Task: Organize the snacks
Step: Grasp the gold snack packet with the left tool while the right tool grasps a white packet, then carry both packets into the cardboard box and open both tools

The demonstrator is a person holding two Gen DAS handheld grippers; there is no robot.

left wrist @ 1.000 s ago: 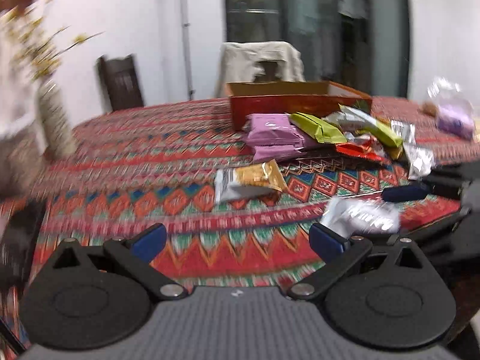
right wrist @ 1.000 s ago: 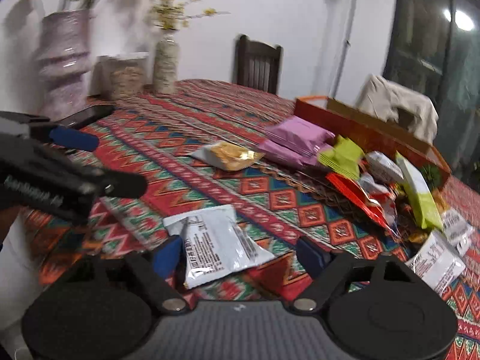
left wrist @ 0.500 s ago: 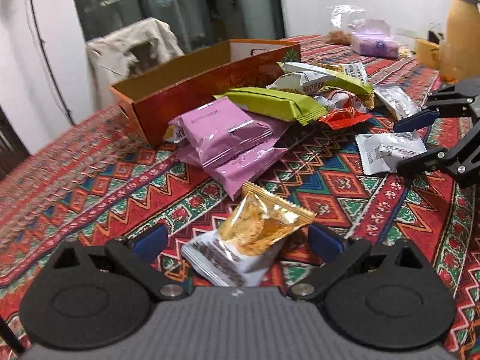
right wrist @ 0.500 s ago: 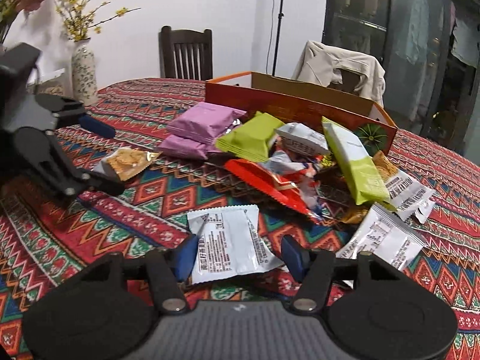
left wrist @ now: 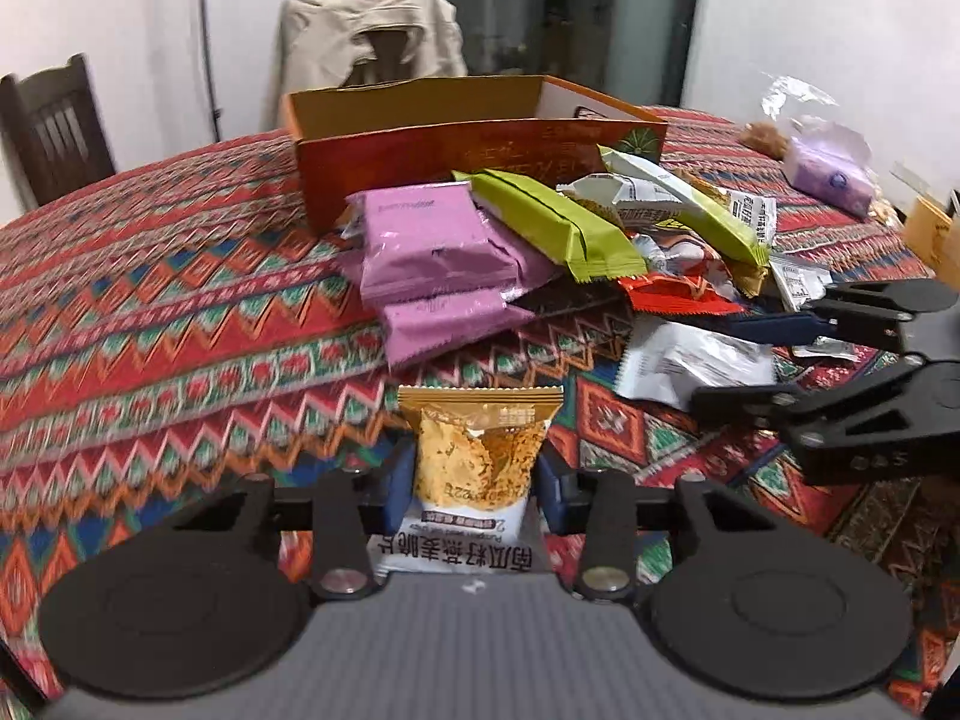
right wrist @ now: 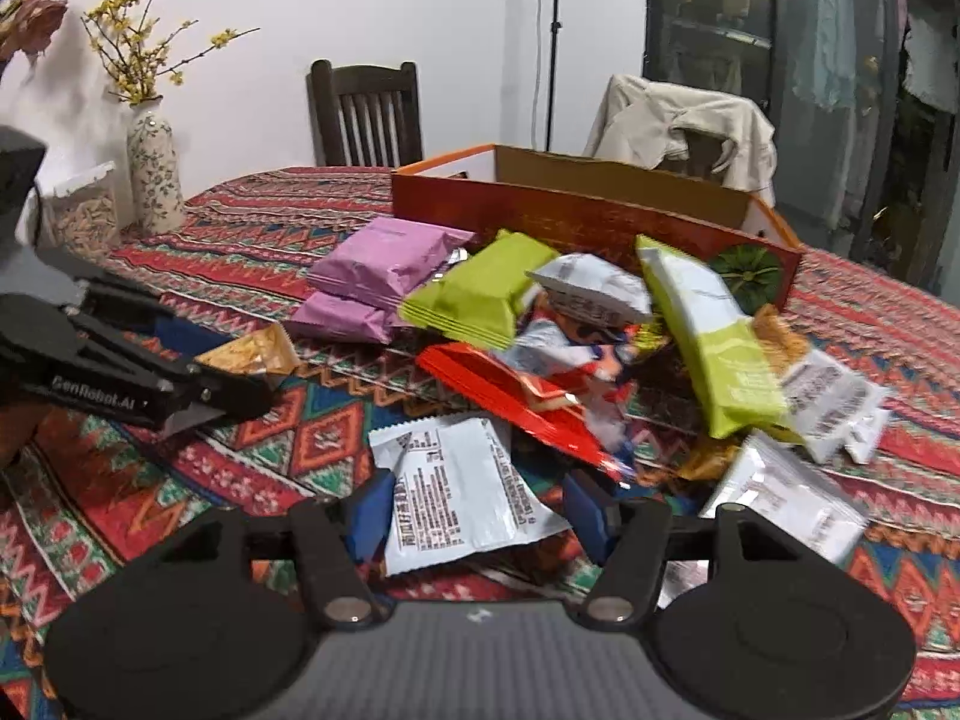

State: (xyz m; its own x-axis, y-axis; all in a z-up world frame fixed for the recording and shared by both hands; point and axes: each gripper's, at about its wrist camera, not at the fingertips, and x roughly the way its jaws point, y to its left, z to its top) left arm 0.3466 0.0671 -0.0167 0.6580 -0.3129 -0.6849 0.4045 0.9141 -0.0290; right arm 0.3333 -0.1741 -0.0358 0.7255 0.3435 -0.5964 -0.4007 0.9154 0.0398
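The left gripper (left wrist: 474,483) has just closed its jaws, which stood spread wide a second ago with only patterned cloth between them; they now pinch the gold-and-white snack packet (left wrist: 477,468), whose gold crimped end points toward the pile. In the earlier left wrist view that packet lay free on the counter (left wrist: 180,324), well ahead of the jaws. The right gripper (right wrist: 480,507) has narrowed its jaws a little over the same second, and the white printed sachet (right wrist: 462,492) lies between them; the left pad meets the sachet's edge, but whether the right pad presses it cannot be told. The sachet sits deeper between the jaws than a second ago. Beyond both grippers the snack pile rests against the open orange cardboard box (left wrist: 480,150): two pink packets (left wrist: 432,240) stacked at the left, a green bar (left wrist: 552,222) leaning across them, a red wrapper (right wrist: 516,402) and more white sachets to the right. A floral vase (right wrist: 153,174) with yellow blossoms stands at the counter's far left edge.
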